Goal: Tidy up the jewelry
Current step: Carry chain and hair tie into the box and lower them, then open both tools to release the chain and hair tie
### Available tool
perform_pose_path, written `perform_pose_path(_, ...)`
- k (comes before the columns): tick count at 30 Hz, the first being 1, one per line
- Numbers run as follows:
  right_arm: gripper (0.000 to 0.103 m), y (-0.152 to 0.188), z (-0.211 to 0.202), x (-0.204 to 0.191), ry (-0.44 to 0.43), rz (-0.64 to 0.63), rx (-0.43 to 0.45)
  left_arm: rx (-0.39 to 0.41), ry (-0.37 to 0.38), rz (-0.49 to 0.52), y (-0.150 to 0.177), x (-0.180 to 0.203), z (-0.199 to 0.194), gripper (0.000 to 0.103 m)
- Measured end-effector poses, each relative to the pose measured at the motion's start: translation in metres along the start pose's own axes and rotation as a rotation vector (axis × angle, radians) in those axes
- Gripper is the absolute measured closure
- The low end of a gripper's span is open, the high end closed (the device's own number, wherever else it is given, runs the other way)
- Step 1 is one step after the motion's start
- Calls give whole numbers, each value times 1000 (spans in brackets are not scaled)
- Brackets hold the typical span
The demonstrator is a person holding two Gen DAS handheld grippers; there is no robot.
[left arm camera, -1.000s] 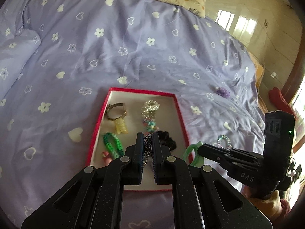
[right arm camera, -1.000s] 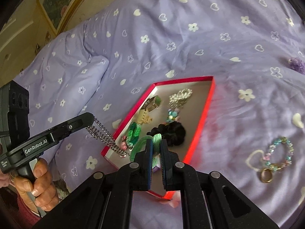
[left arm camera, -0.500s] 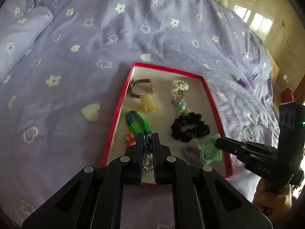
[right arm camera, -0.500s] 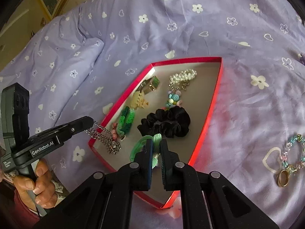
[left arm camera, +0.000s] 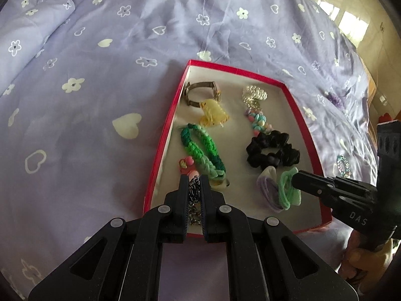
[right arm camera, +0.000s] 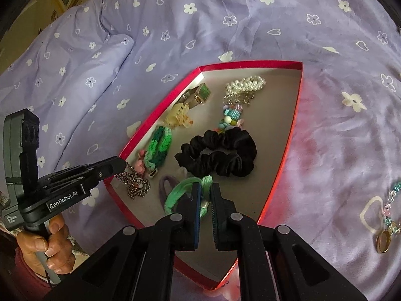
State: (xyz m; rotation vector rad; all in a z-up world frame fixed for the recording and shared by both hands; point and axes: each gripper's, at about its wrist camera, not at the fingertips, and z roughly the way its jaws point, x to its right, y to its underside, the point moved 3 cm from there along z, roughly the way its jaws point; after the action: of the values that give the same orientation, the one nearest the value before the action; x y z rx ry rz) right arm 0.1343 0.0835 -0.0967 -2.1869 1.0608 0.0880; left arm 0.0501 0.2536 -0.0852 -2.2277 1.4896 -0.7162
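A red-rimmed tray (left arm camera: 304, 123) (right arm camera: 293, 128) lies on the purple bedspread. It holds a watch (left arm camera: 200, 92), a yellow clip (left arm camera: 213, 113), a green braided band (left arm camera: 200, 148), a pearl piece (right arm camera: 246, 85), a black scrunchie (right arm camera: 220, 155) and a purple hair tie (left arm camera: 269, 189). My left gripper (left arm camera: 194, 188) (right arm camera: 122, 168) is shut on a metal chain (right arm camera: 135, 184) whose end rests on the tray's near-left corner. My right gripper (right arm camera: 205, 195) (left arm camera: 295, 175) is shut on a light green hair tie (right arm camera: 183, 193) (left arm camera: 288, 188), low over the tray's near part.
A pastel bead bracelet (right arm camera: 392, 205) and a gold ring (right arm camera: 383, 240) lie on the bedspread right of the tray. A small purple item (left arm camera: 334, 99) lies farther back. A pillow (left arm camera: 25, 32) lies at the left.
Both grippers have come down and forward over the tray. The chain now piles on the tray floor and the green hair tie sits low beside the purple one.
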Motion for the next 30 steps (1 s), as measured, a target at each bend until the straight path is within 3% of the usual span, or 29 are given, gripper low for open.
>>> perform_pose_path(13, 90, 0, -1, -1, -19, 6, 3, -31, -7, -1, 5, 3, 9, 96)
perform_pose_path(19, 72, -1, -5, -1, -35, 16, 28, -33, -15, -4, 5, 2, 9, 96)
perform_pose_path(28, 72, 0, -7, 0, -33, 21, 35, -34, -29, 2, 6, 4, 8, 95)
perform_pose_path(30, 70, 0, -9, 1, -33, 25, 39, -34, -32, 2, 7, 4, 8, 90)
